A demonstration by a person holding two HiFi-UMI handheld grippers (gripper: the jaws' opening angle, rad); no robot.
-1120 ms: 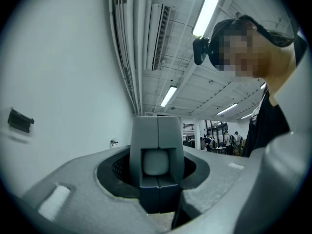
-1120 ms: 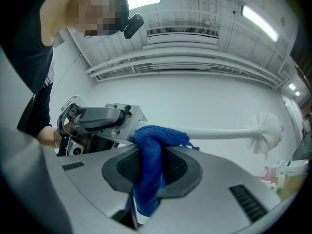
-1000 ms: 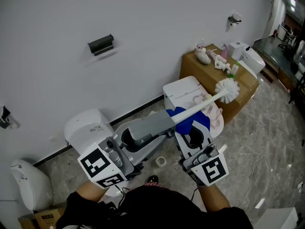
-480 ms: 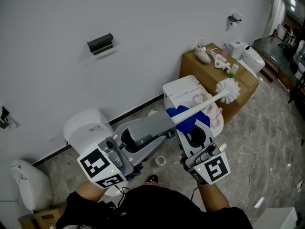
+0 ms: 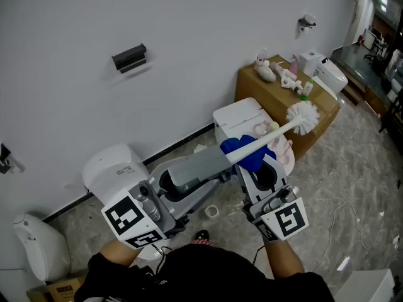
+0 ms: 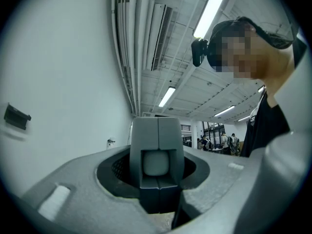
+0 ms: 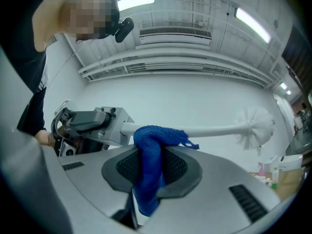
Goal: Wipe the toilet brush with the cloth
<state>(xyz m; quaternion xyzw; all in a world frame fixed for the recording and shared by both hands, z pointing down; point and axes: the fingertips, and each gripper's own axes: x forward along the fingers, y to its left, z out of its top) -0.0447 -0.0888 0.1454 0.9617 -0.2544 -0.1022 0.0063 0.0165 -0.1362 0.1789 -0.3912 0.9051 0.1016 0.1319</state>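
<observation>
While left gripper (image 5: 217, 161) clamps its handle, toilet brush (image 5: 277, 133) slants bristles upper-right, right gripper (image 7: 148, 178) pinching cloth (image 7: 152, 139).

- Floor (image 5: 368, 168): pale grey marbled tiles, showing from 8 o'clock along the foot of the wall round to 3 o'clock.
- Brown box (image 5: 318, 128): stands on the floor at 2 o'clock, against the wall.
- On the brown box's top: a small pale figure (image 5: 267, 72) at its left end, a pink bottle (image 5: 295, 63) behind, and a white appliance (image 5: 327, 74) at the right end.
- White case (image 5: 236, 115): at 1 o'clock, just left of the brown box.
- White rounded unit (image 5: 110, 165): at 9 o'clock, by the wall.
- Tape roll (image 5: 213, 212): flat on the floor, at 6 o'clock.
- White tank (image 5: 34, 257): at 8 o'clock.
</observation>
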